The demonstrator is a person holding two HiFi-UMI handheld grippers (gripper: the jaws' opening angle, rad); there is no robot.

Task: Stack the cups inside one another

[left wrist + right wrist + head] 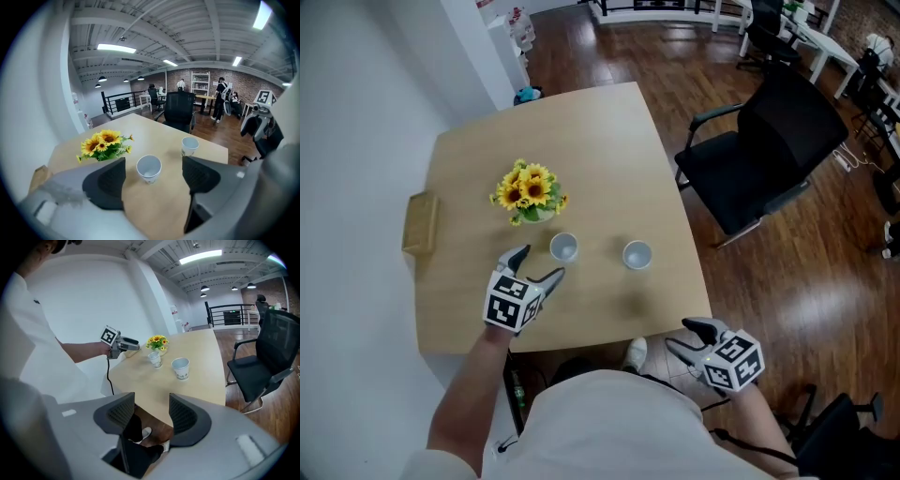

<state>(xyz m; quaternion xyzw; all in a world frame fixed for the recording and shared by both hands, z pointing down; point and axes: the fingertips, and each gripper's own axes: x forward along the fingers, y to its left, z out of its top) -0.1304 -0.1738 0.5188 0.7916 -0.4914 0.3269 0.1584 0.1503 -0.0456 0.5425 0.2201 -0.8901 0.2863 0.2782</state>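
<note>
The left cup is set just ahead of the left gripper, held parted and empty. The right cup is set apart from it, nearer the right edge of the table. The right gripper is held released, past the near edge.

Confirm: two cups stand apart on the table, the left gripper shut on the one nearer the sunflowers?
No. The left gripper is open, jaws apart, short of the cup by the sunflowers, as the left gripper view shows. The rest holds.

A light wooden table fills the centre on a dark plank floor, with a white wall along the left. A black office chair stands at right, white desks at upper right. Strip lights cross the ceiling.
</note>
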